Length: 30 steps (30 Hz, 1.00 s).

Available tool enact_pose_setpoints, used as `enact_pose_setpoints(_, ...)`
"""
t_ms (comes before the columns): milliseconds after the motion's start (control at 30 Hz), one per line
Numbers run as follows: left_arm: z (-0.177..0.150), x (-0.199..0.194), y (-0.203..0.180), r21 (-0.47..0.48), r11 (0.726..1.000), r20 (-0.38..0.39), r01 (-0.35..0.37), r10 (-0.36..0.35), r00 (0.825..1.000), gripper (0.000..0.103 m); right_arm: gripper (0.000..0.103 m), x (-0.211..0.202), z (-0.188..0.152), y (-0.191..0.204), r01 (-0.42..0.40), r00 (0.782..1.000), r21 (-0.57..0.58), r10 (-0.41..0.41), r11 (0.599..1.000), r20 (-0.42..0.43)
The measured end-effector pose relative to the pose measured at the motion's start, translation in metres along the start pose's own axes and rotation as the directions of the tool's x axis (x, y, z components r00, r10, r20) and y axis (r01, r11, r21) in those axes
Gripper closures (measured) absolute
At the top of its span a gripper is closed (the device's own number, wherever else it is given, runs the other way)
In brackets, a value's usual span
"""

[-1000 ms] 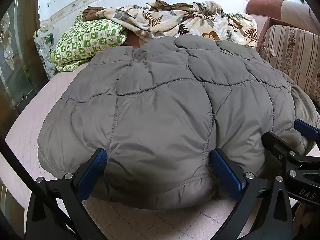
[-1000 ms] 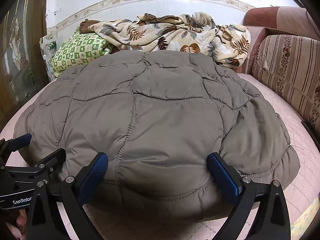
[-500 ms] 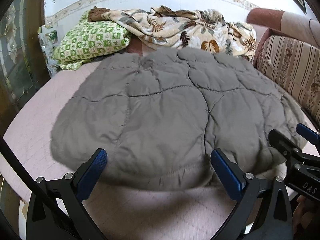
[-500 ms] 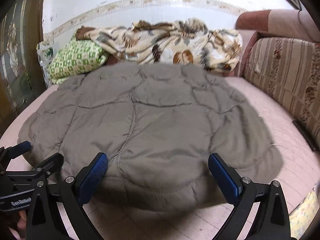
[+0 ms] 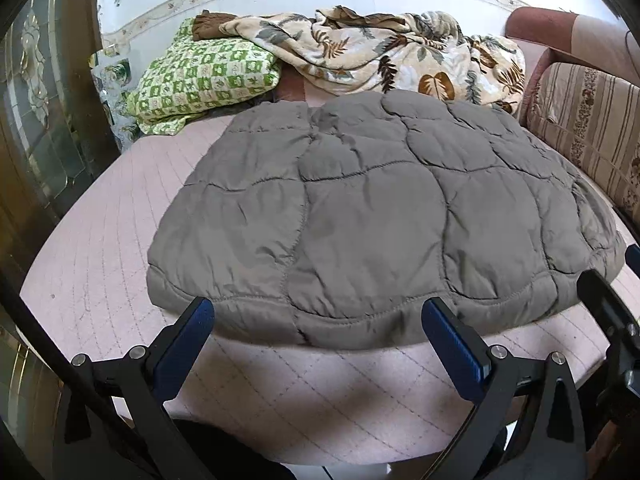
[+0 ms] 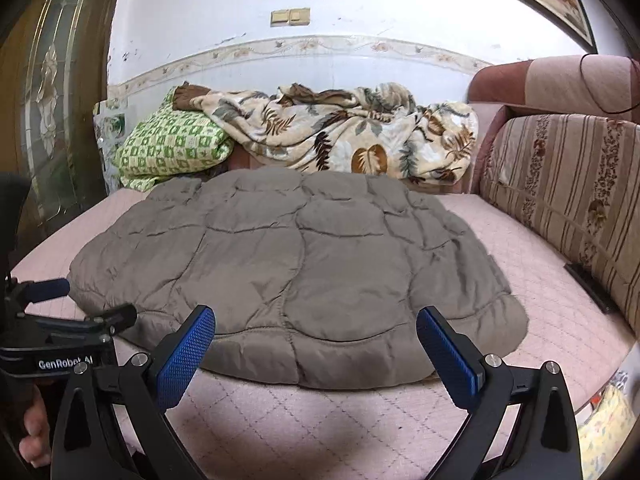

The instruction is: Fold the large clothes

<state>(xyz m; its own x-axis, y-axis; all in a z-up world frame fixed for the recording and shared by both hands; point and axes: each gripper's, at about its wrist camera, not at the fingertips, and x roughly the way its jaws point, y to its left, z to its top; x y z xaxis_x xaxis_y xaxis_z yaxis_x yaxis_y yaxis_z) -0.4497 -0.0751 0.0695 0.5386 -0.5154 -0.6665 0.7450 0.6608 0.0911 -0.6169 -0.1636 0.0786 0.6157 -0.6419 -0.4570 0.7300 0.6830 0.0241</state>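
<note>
A grey quilted padded garment (image 5: 372, 216) lies folded and flat on the pink quilted bed (image 5: 100, 264); it also shows in the right wrist view (image 6: 296, 276). My left gripper (image 5: 318, 344) is open and empty, just short of the garment's near edge. My right gripper (image 6: 316, 352) is open and empty, also just short of the near edge. The right gripper shows at the right edge of the left wrist view (image 5: 608, 312). The left gripper shows at the left of the right wrist view (image 6: 76, 320).
A green checked pillow (image 5: 204, 80) and a leaf-print blanket (image 5: 384, 56) lie at the bed's far end. A striped sofa back (image 5: 592, 128) runs along the right. A glass-panelled door (image 5: 36, 120) stands on the left. A white wall (image 6: 240, 12) is behind.
Both grippers have pulled back and up from the garment's near edge; a second ago their fingers touched it. The garment now lies free on the bed.
</note>
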Motion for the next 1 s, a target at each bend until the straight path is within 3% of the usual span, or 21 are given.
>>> enact_pose_setpoints(100, 0.004, 0.001, -0.001, 0.006, 1.000, 0.006, -0.017, 0.017, 1.000, 0.000, 0.001, 0.005, -0.001, 0.003, -0.002, 1.000, -0.005, 0.002, 1.000, -0.007)
enact_pose_setpoints(267, 0.008, 0.001, -0.017, 0.085, 0.991, 0.025, -0.108, 0.106, 0.994, 0.000, 0.001, 0.007, -0.002, 0.001, 0.009, 1.000, -0.004, -0.009, 1.000, -0.003)
enact_pose_setpoints(433, 0.009, -0.005, -0.021, 0.088, 0.995, 0.032, -0.056, 0.053, 0.998, 0.000, 0.001, 0.004, -0.001, -0.004, 0.026, 0.999, 0.012, -0.027, 1.000, 0.022)
enact_pose_setpoints(1000, 0.010, -0.017, -0.022, 0.079, 0.995, 0.070, -0.058, 0.053, 0.996, 0.000, 0.001, -0.008, 0.005, -0.007, 0.038, 0.997, 0.023, -0.039, 0.999, 0.060)
